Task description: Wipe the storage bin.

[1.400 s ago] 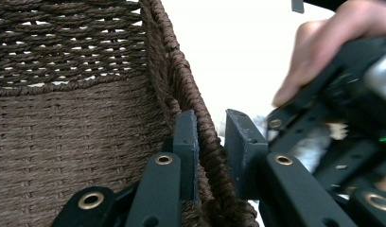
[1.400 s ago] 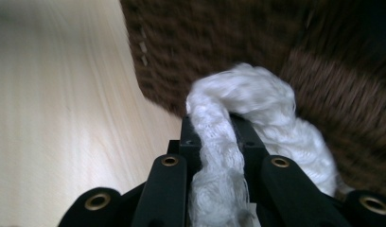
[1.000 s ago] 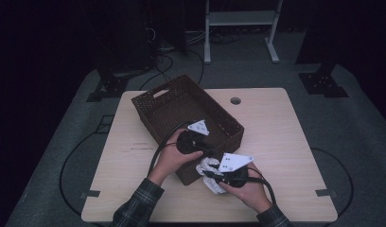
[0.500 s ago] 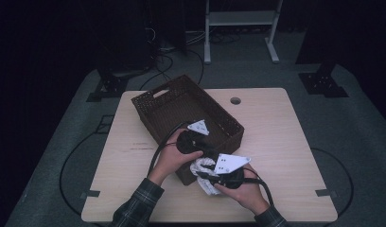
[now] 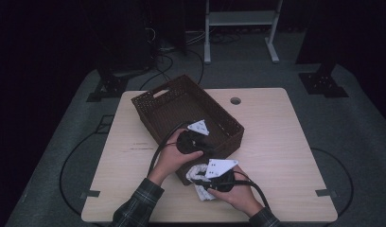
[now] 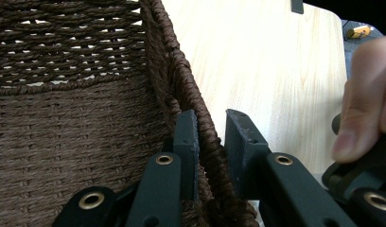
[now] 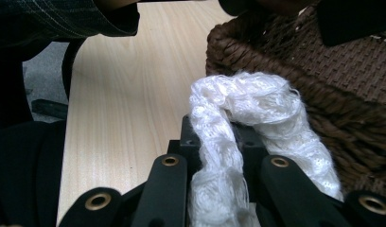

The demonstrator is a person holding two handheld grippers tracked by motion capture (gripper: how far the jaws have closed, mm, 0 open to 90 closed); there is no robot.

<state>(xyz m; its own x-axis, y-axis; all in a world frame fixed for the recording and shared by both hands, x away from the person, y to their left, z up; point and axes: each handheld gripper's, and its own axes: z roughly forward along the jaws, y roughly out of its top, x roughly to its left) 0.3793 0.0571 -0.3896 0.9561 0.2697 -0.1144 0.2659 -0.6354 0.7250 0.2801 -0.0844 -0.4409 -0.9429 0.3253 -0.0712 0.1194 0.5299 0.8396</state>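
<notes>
Woven brown basket (image 5: 181, 111) stands on the wooden table (image 5: 285, 142); the left gripper (image 6: 211, 137) has its jaws on both sides of the rim, seemingly pinching it. At 5 o'clock of the basket, the right gripper (image 7: 214, 142) clenches a white cloth (image 7: 238, 118), touching the wall. Next move is probably lifting the cloth into the basket. Dark room, grey floor (image 5: 361, 123)

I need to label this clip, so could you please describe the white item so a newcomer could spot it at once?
On the pale wooden table, find the dark brown woven basket. Just outside its near corner, the right gripper clamps a crumpled white knitted cloth that is soft and pale beside the stiff dark wicker.
</notes>
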